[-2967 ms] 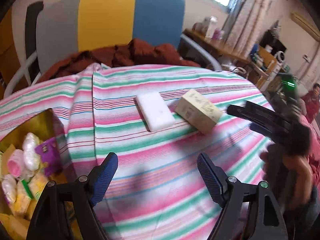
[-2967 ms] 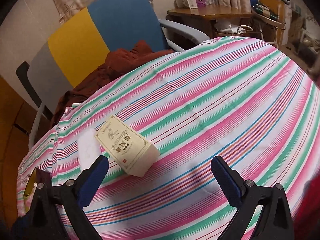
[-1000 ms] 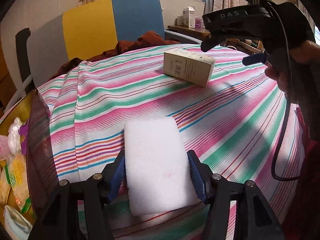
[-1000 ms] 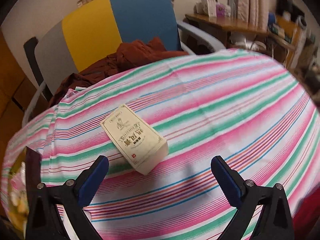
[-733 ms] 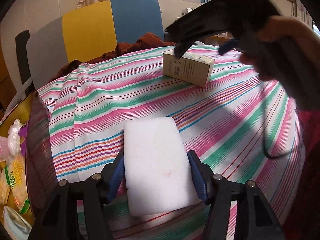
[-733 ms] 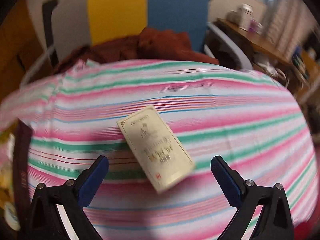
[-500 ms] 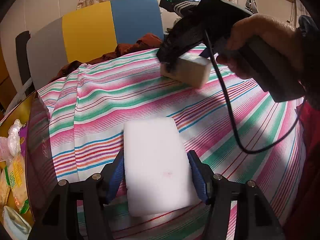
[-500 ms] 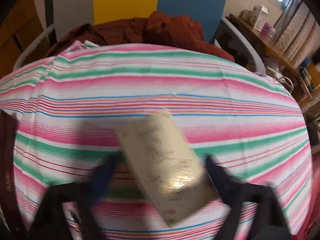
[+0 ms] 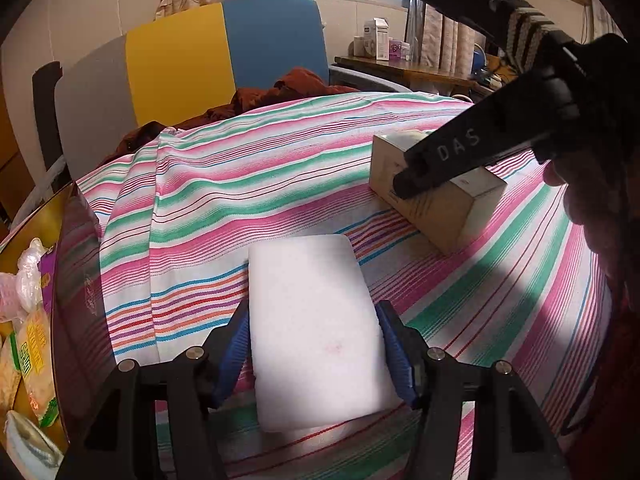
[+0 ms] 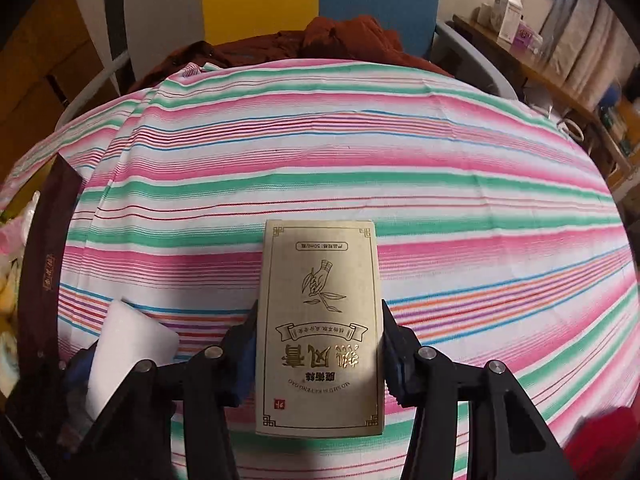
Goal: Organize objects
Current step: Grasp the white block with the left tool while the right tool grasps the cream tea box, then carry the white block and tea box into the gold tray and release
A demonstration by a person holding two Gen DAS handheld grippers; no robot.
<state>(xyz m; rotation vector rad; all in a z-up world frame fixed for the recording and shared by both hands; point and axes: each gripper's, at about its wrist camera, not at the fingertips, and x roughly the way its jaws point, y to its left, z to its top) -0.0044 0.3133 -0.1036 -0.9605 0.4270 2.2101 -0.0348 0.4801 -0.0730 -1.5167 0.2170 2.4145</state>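
On the striped tablecloth (image 9: 280,168) I count one white sponge block (image 9: 316,328), one beige carton (image 10: 320,320) and one open gold box (image 9: 76,280) of wrapped snacks. Two grippers work there, and one multicoloured chair (image 9: 180,68) stands behind.

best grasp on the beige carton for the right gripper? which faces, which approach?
Pinch the beige carton across its two long narrow sides, near the end facing the right gripper, coming in low along its length. It lies flat on the striped cloth, so the sides are exposed; the jaws already sit there.
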